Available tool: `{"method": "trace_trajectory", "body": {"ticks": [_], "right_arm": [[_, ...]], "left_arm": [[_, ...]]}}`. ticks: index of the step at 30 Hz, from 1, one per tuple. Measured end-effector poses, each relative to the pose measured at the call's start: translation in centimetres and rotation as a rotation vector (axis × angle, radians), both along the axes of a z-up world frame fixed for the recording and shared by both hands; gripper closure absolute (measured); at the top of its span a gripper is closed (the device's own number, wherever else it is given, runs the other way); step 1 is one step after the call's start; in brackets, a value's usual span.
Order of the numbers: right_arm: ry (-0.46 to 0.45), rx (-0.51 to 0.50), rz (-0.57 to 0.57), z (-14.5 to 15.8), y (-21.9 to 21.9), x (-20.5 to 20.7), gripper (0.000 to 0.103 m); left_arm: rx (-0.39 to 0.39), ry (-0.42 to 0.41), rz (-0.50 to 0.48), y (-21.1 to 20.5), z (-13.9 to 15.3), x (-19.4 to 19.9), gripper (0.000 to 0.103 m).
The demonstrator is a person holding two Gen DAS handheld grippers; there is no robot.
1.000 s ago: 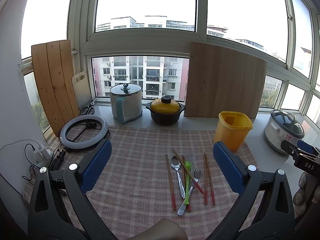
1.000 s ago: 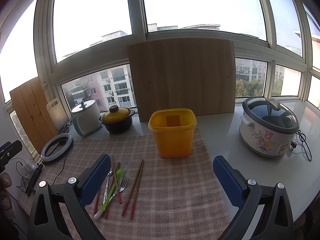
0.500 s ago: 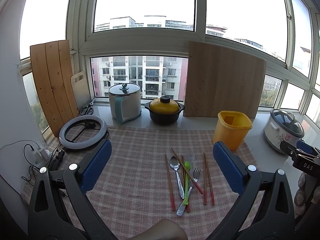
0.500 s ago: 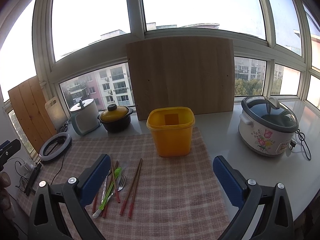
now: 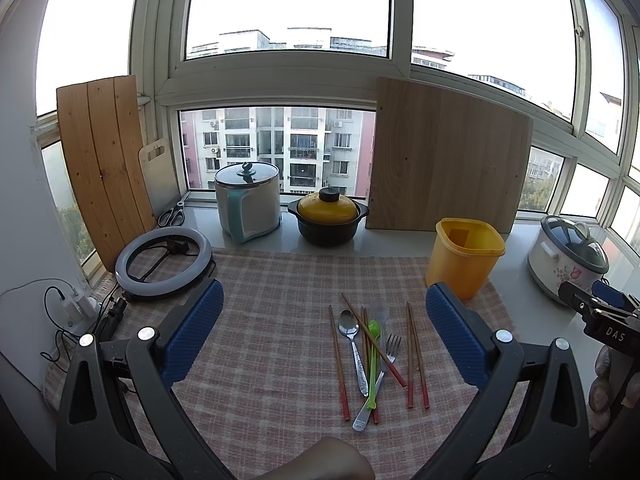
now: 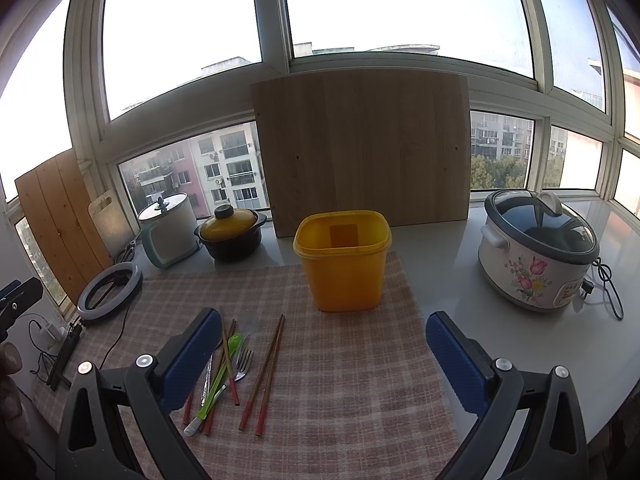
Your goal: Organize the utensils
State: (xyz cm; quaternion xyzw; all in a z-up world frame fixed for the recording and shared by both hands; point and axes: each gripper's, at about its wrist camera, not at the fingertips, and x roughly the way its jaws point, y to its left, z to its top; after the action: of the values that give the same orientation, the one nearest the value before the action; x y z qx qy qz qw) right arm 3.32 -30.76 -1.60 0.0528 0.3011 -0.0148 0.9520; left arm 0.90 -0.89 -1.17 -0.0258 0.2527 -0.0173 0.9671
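Observation:
Utensils lie in a loose pile on the checked cloth: a metal spoon, a green plastic spoon, a fork and several red-tipped chopsticks. The pile also shows in the right wrist view, with the green spoon and a chopstick pair. An empty yellow container stands upright behind them. My left gripper is open above the cloth, the pile between its fingers. My right gripper is open, the pile by its left finger.
At the back stand a white-and-teal cooker, a black pot with yellow lid and leaning wooden boards. A ring light and cables lie left. A flowered rice cooker sits right on the white counter.
Both views have shifted slightly, as if both grippers eased back or tilted a little. The utensils and container have not moved. Both grippers stay open.

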Motion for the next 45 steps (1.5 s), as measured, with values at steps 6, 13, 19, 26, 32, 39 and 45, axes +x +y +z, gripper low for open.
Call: {"method": "trace_trajectory", "body": {"ticks": [6, 13, 19, 26, 32, 39, 45], "right_arm": [[0.019, 0.003, 0.001, -0.6, 0.0, 0.5, 0.000], [0.046, -0.003, 0.021, -1.4, 0.4, 1.7, 0.000], [0.071, -0.025, 0.053, -2.5, 1.2, 3.0, 0.000], [0.085, 0.039, 0.133, -4.5, 1.5, 4.7, 0.000], [0.190, -0.006, 0.161, -6.7, 2.1, 7.7, 0.000], [0.297, 0.067, 0.189, -9.8, 2.5, 10.5, 0.007], [0.402, 0.105, 0.202, -12.6, 3.2, 12.5, 0.018]], "left_arm": [[-0.002, 0.028, -0.004, 0.0, -0.8, 0.8, 0.000], [-0.002, 0.057, -0.007, 0.3, -1.2, 2.1, 0.000], [0.002, 0.087, -0.010, 0.5, -2.1, 3.4, 0.000], [0.006, 0.152, -0.031, 1.2, -4.3, 5.6, 0.000], [-0.009, 0.248, -0.078, 2.8, -7.8, 8.1, 0.014], [-0.103, 0.413, -0.136, 3.8, -12.0, 10.9, 0.035], [-0.184, 0.519, -0.176, 3.6, -14.8, 12.9, 0.050]]}}
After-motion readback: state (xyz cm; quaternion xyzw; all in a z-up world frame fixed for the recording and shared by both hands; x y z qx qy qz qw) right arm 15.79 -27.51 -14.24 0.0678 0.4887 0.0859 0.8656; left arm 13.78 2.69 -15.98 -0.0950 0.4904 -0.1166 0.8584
